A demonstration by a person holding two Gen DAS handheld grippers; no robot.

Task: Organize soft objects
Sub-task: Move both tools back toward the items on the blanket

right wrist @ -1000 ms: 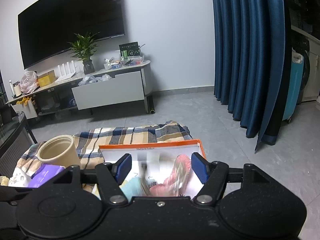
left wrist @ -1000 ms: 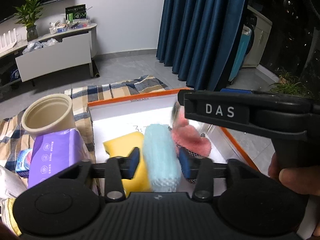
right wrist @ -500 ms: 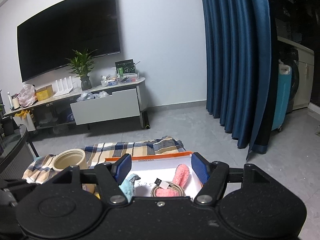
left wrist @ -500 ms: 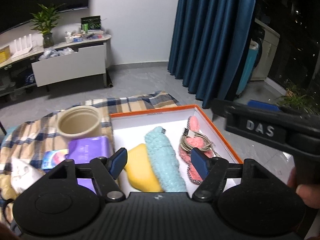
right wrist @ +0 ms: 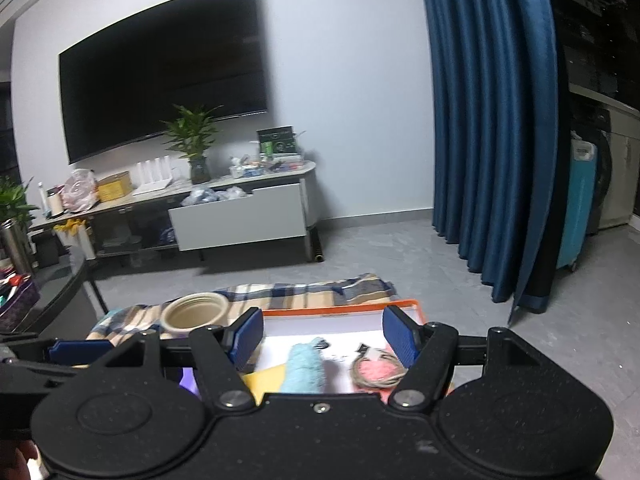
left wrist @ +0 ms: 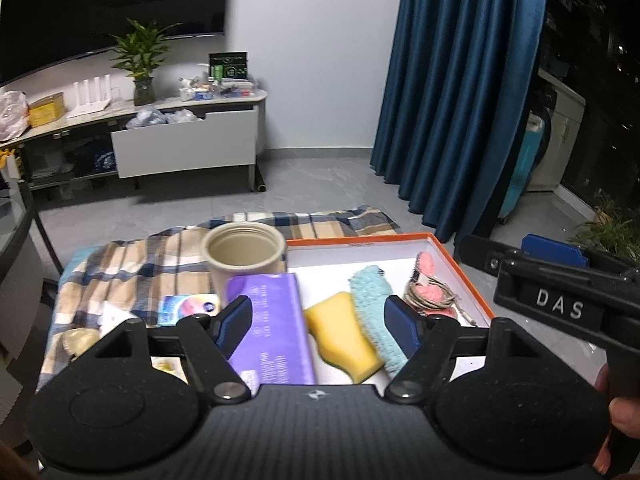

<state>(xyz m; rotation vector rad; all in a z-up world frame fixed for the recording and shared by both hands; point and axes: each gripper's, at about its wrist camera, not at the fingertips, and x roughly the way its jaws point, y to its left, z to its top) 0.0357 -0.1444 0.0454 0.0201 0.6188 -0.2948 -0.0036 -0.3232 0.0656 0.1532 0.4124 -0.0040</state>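
On the plaid blanket (left wrist: 132, 268) spread over the grey floor sits an orange-rimmed white box (left wrist: 466, 276), and inside it three soft things lie side by side. A yellow sponge (left wrist: 340, 330) rests at the left, its long axis running from the near edge toward the far wall. Just beside it, touching along one side, lies a light blue fuzzy cloth roll (left wrist: 374, 304), also lengthwise front to back, its far end tilted slightly to the right. To the right, a pink fuzzy item (left wrist: 426, 264) points the same way, with a coiled grey cable (left wrist: 430, 300) lying on top of it. Outside the box on the left, a purple tissue pack (left wrist: 266, 328) lies lengthwise on the blanket, and a beige open-topped jar (left wrist: 242, 256) stands upright just behind it. The left gripper (left wrist: 318, 324) hovers above the near end of the box with its jaws spread wide and nothing between them. The right gripper (right wrist: 322, 338) hangs higher, likewise wide open and empty, framing the blue roll (right wrist: 304, 368) and the cable from above.
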